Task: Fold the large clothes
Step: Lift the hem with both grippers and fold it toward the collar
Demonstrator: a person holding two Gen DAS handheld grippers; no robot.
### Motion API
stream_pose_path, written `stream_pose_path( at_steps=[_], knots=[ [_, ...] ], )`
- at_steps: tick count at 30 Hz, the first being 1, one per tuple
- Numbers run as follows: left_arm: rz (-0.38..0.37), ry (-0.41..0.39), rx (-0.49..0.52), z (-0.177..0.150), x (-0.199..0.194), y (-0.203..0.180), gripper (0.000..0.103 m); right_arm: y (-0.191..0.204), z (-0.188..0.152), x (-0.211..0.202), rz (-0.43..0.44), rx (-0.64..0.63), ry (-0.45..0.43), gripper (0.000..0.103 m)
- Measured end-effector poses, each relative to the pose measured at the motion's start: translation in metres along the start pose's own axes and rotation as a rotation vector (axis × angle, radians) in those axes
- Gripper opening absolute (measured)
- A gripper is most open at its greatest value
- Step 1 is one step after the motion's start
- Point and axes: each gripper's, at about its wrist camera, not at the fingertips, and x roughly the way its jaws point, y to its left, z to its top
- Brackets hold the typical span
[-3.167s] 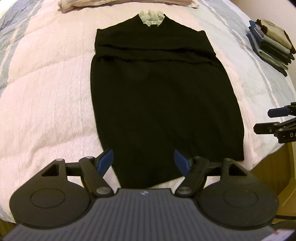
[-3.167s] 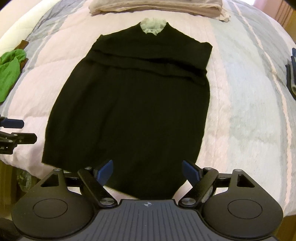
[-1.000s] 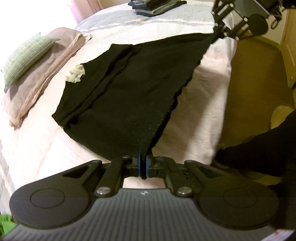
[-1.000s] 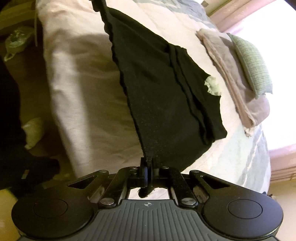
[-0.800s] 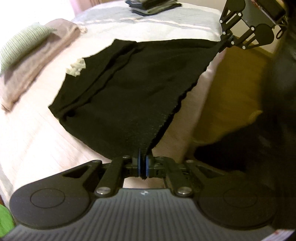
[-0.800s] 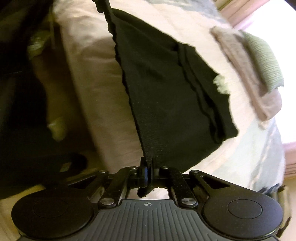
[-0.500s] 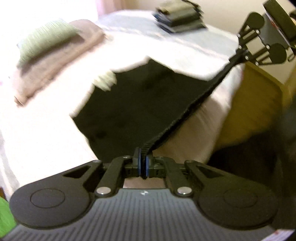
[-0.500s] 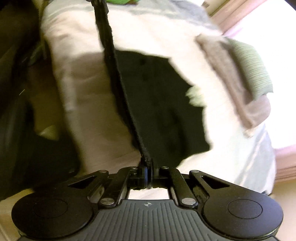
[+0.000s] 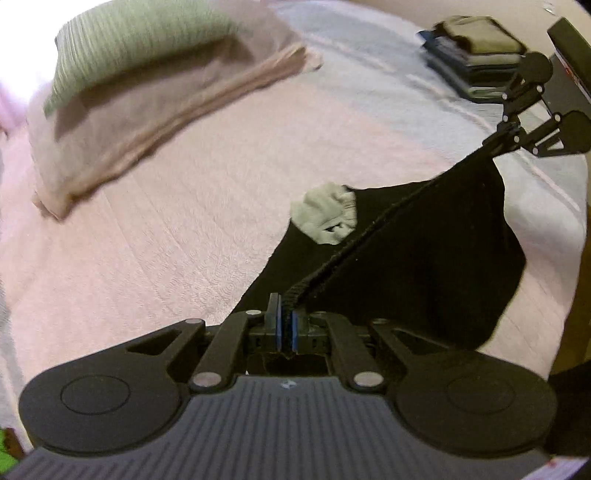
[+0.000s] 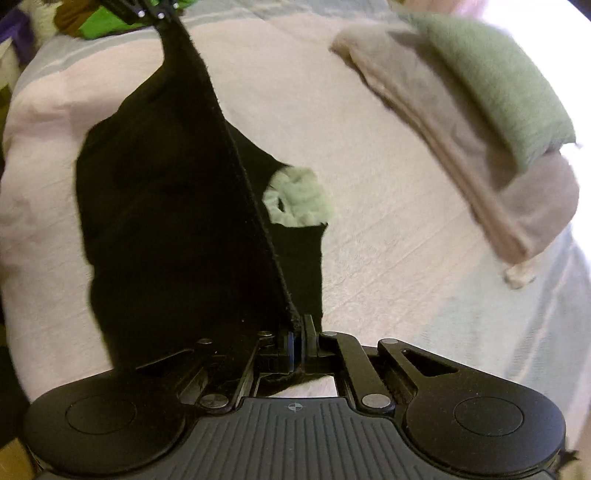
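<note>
A black garment [image 9: 424, 266] lies on the pink bedcover [image 9: 147, 240], its pale collar [image 9: 325, 214] toward the pillows. My left gripper [image 9: 284, 325] is shut on one corner of its hem. At the upper right of the left wrist view, my right gripper [image 9: 509, 136] pinches the other corner. The hem runs taut between them, lifted over the garment's upper part near the collar. In the right wrist view the right gripper [image 10: 299, 343] is shut on the black garment [image 10: 166, 221], beside the collar [image 10: 299, 199]; the left gripper [image 10: 147, 14] shows at the top left.
A green pillow [image 9: 147, 37] rests on a beige pillow [image 9: 147, 103] at the head of the bed. A stack of folded clothes [image 9: 476, 62] sits by the far bed edge. A green cloth [image 10: 99, 26] lies past the left gripper.
Both grippers have carried the hem from the foot of the bed toward the collar and pillows. The lower half of the garment has come up over the upper half.
</note>
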Motion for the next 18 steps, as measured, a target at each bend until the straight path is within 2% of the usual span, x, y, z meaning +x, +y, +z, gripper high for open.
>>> stream_pose_path(
  at_steps=[5,11,18],
  knots=[
    [-0.040,0.081,-0.039,0.018,0.055,0.030,0.003,-0.038,0.009,0.045,0.061,0.073,0.037,0.000],
    [-0.081,0.096,-0.066,0.032,0.100,0.061,0.003,-0.065,0.014,0.063,0.063,0.179,0.047,0.000],
    [-0.111,0.146,-0.130,0.024,0.171,0.090,0.003,-0.094,0.012,0.132,0.100,0.299,0.083,0.000]
  ],
)
